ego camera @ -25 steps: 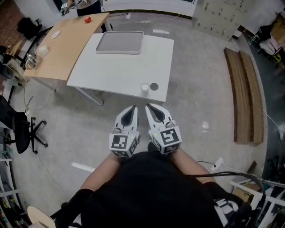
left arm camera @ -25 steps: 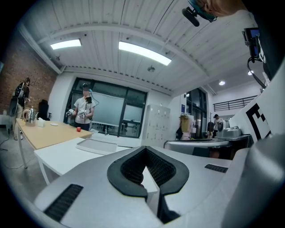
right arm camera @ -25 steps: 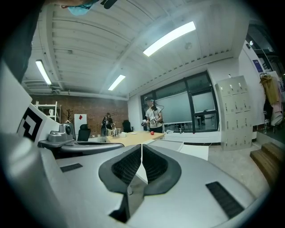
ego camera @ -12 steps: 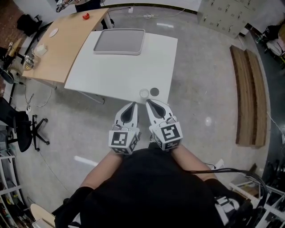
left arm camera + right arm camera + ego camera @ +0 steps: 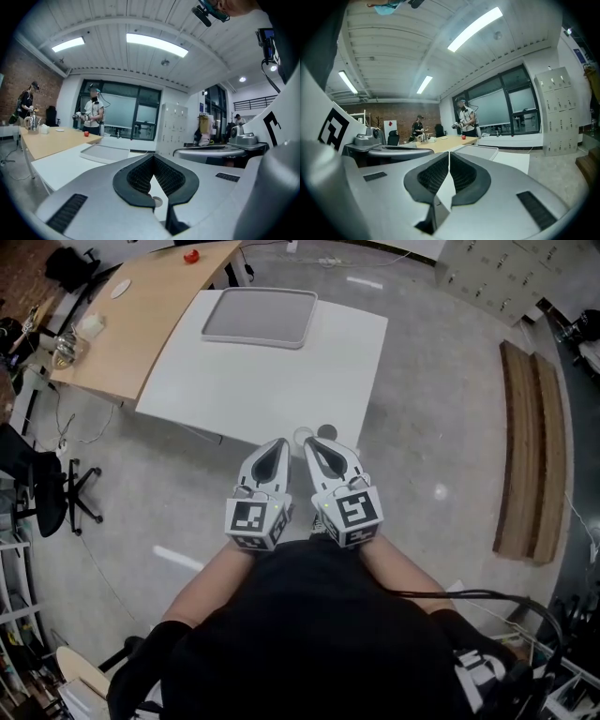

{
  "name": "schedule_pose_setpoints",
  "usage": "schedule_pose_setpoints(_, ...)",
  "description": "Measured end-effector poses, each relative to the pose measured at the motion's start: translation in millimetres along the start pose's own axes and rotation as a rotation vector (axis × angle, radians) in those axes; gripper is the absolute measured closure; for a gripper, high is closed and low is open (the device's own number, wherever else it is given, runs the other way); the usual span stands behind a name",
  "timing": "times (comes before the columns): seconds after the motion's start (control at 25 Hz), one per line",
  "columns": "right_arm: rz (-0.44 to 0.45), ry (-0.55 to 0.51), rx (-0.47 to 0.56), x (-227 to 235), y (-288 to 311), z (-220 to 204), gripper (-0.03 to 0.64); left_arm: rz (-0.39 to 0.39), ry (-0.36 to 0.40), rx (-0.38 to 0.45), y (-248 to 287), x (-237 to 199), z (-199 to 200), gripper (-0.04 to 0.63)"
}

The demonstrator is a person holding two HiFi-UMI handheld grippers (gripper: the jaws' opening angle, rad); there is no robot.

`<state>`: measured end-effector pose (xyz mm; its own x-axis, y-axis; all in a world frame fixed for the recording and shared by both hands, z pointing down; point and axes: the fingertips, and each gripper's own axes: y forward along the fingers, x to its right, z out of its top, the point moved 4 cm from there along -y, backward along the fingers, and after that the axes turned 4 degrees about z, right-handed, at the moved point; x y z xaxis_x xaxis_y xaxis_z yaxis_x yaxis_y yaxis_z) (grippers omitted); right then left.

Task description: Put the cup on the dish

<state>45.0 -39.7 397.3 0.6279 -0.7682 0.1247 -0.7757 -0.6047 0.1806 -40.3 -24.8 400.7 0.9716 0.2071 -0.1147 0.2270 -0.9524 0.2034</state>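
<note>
A small white cup (image 5: 302,435) stands at the near edge of the white rectangular surface (image 5: 272,381), just left of a small dark round dish (image 5: 327,432). The left tongs (image 5: 278,442) and right tongs (image 5: 310,442), both closed and empty, point towards it from the near side.

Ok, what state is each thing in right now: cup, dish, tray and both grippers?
dish: flat on the white table, nothing on it.
cup: upright on the table beside the dish, not on it.
tray: flat at the table's far end, empty.
left gripper: shut, holding nothing.
right gripper: shut, holding nothing.
</note>
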Motion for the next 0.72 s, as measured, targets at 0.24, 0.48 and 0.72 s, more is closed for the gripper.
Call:
schedule_pose_setpoints(0.24,0.029,-0.017,-0.010,17,4,-2,0.601,0.036,0.011,-0.002,13,2,-3,0.588)
schedule_pose_setpoints(0.48,0.061,-0.047,-0.032,25,10,-10,0.601,0.067,0.034,-0.018,20,1,-11,0.588)
schedule_pose_setpoints(0.72,0.076,-0.052,-0.046,28,16,-16,0.601,0.066,0.039,-0.043,23,-1,-14,0.588)
